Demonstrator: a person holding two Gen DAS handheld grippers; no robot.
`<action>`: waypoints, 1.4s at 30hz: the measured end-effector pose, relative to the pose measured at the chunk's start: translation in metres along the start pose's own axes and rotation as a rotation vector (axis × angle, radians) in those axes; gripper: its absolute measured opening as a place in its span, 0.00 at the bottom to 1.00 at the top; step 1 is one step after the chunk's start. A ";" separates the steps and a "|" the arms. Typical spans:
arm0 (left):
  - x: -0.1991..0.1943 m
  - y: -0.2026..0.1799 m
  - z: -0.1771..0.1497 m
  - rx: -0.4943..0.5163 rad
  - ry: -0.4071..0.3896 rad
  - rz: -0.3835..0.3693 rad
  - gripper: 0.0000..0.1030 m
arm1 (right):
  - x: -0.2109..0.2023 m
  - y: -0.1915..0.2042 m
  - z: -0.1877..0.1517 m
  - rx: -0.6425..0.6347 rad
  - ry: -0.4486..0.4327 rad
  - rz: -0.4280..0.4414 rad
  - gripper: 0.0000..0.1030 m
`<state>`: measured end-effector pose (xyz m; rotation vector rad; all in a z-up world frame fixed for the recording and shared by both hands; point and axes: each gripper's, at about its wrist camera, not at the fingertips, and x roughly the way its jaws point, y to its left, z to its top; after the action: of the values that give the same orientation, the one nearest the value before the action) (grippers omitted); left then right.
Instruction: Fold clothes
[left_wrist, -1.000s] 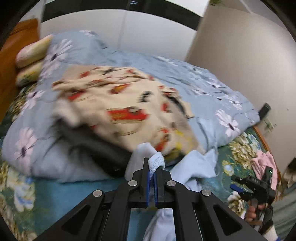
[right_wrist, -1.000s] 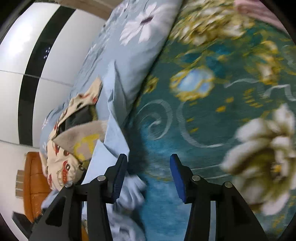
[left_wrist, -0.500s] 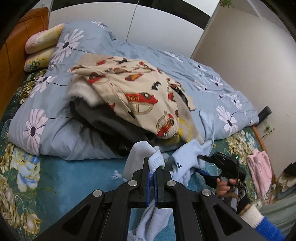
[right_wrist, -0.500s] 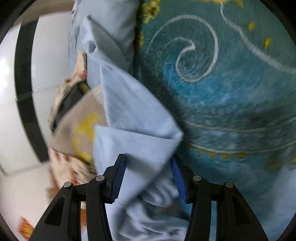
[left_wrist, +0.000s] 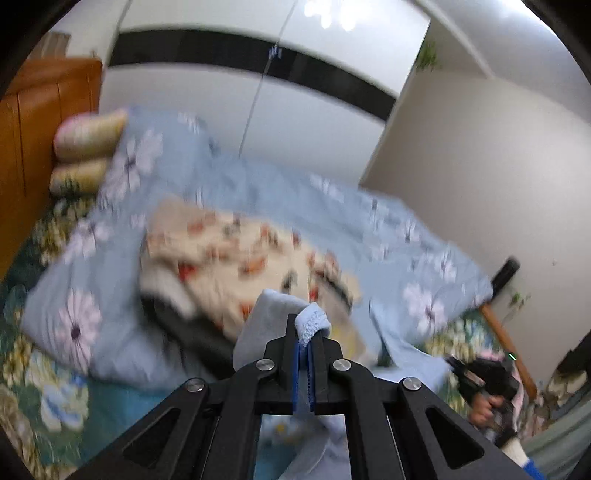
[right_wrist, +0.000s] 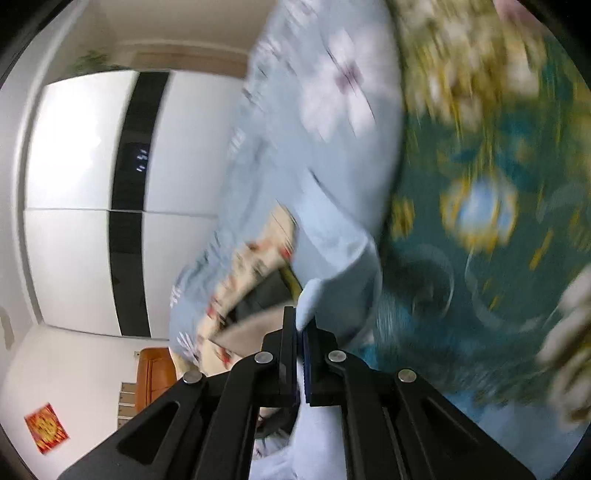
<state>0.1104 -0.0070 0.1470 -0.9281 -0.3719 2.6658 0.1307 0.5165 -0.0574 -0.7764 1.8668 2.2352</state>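
A light blue garment (left_wrist: 266, 325) hangs from both grippers above the bed. My left gripper (left_wrist: 304, 339) is shut on its ribbed edge (left_wrist: 312, 325), which pokes up between the pads. My right gripper (right_wrist: 300, 325) is shut on another fold of the same garment (right_wrist: 332, 258). The right gripper also shows in the left wrist view (left_wrist: 484, 380), low at the right, held by a hand. The rest of the garment droops below the jaws. Both views are blurred by motion.
A heap of clothes topped by a cream car-print piece (left_wrist: 229, 258) lies on a pale blue flowered duvet (left_wrist: 81, 325). The teal floral bedsheet (right_wrist: 480, 258) lies beneath. Pillows (left_wrist: 88, 133) and a wooden headboard (left_wrist: 33, 140) are at left; a white wardrobe (right_wrist: 74, 203) stands behind.
My right gripper has shut on the light blue garment; half a second ago its jaws were open around the fold. Both grippers have lifted, raising the garment.
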 end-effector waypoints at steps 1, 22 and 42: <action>-0.008 0.001 0.010 0.003 -0.042 -0.001 0.03 | -0.016 0.011 0.006 -0.031 -0.028 0.002 0.02; -0.144 0.051 0.026 -0.056 -0.336 0.015 0.03 | -0.248 0.103 -0.040 -0.449 -0.309 0.114 0.02; 0.034 0.131 -0.092 -0.268 0.196 0.198 0.04 | -0.174 -0.032 -0.025 -0.218 -0.117 -0.264 0.02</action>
<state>0.1185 -0.1028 0.0140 -1.3594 -0.6323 2.7095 0.3012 0.5388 -0.0086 -0.8469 1.3946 2.2800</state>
